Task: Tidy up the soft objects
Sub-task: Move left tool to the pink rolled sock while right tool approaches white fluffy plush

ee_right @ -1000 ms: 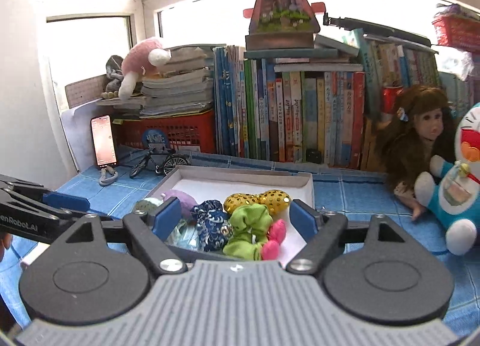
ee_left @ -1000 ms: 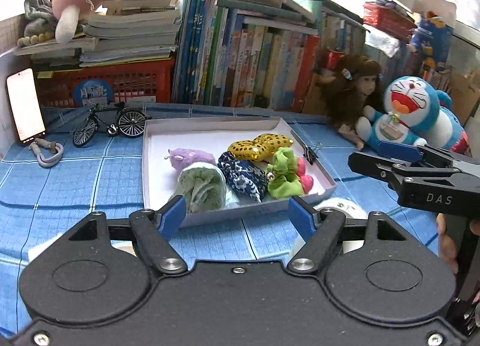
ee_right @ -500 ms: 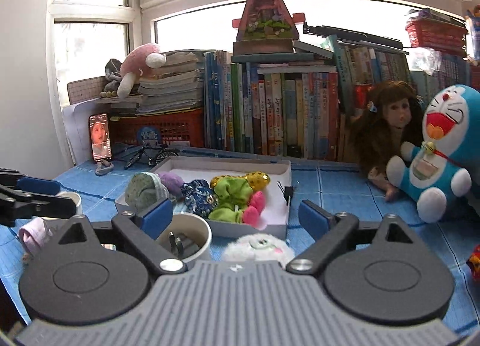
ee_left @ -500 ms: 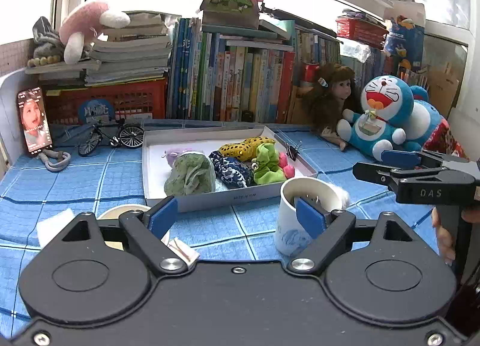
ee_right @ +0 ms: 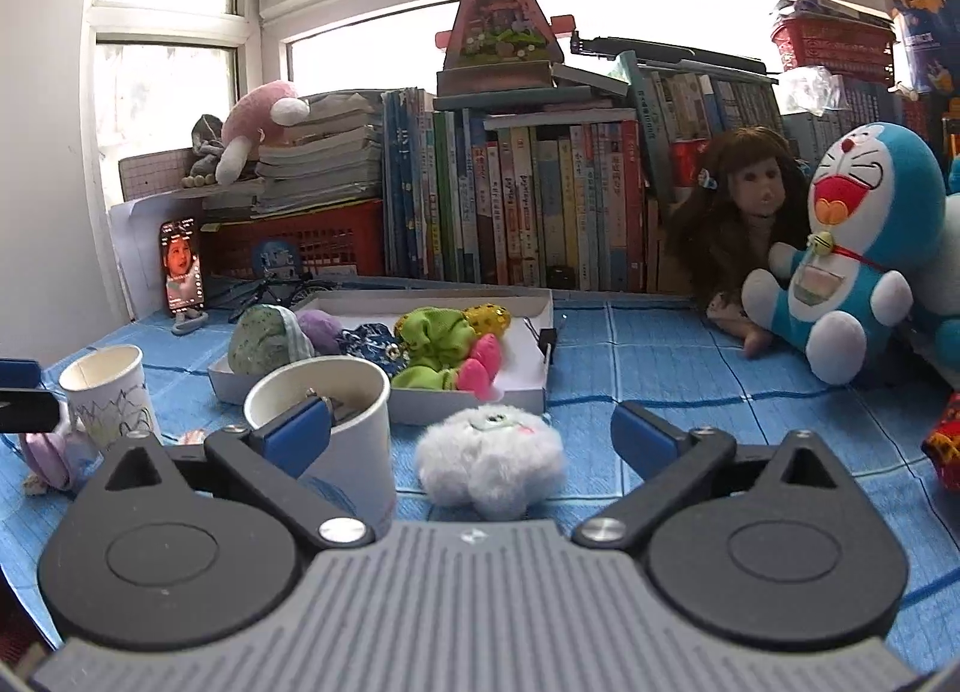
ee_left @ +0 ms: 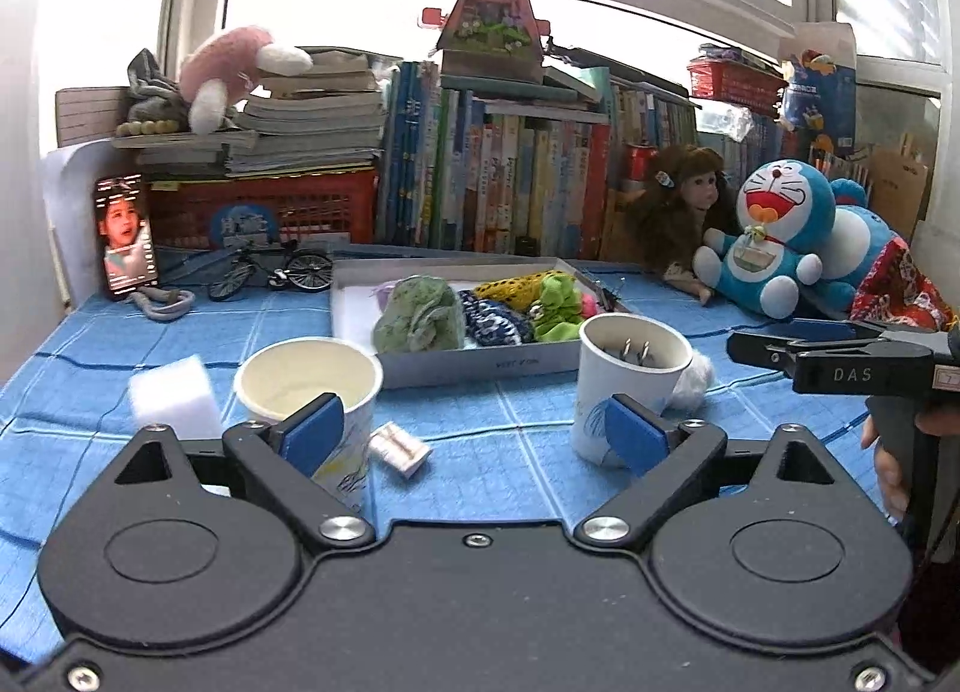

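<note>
From the left wrist, the left gripper (ee_left: 474, 434) has its blue fingers (ee_left: 312, 433) spread wide; they have just been opening, and nothing is held between them. A small wrapped thing (ee_left: 400, 449) lies on the blue cloth (ee_left: 90, 344) in the gap. A paper cup (ee_left: 309, 386) stands by the left finger and another cup (ee_left: 630, 374) by the right one. Farther off, a white tray (ee_left: 480, 365) holds the soft things (ee_left: 420, 314). At the right edge a hand (ee_left: 888, 464) holds the other tool.

From the right wrist, the right gripper (ee_right: 474, 440) is spread wide too, it has just been opening, and it grips nothing. A fluffy white toy (ee_right: 489, 461) lies on the cloth between the fingers, not touched. Far back are books (ee_right: 510, 200), a doll (ee_right: 738, 218) and a blue cat toy (ee_right: 840, 266) under the window.
</note>
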The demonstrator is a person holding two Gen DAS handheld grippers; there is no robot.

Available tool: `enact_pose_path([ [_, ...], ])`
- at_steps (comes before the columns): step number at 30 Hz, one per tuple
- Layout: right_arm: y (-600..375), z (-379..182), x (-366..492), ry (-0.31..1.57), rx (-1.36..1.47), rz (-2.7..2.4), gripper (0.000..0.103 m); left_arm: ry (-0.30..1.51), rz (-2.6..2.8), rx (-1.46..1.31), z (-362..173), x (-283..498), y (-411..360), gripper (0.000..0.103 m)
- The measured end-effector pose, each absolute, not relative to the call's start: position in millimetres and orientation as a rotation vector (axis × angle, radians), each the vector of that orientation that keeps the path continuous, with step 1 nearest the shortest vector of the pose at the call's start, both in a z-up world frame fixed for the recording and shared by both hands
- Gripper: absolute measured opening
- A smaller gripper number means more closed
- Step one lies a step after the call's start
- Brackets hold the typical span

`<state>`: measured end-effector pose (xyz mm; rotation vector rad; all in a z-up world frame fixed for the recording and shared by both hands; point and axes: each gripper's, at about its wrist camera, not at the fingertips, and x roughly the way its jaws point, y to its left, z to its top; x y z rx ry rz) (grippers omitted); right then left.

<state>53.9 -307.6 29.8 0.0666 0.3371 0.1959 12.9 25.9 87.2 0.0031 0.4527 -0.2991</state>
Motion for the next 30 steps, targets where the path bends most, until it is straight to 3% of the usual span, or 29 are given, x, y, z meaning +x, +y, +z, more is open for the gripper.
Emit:
enact_pose_path([
  [23, -308, -6, 66, 0.462, -0.051, -0.02, 0.103, 0.517, -0.09, -0.047, 43, -8, 90, 0.096],
  [30, -303, -6, 77, 0.495, -0.078, -0.025, 0.091, 0.528, -0.045, -0.076, 38, -3, 98, 0.093],
])
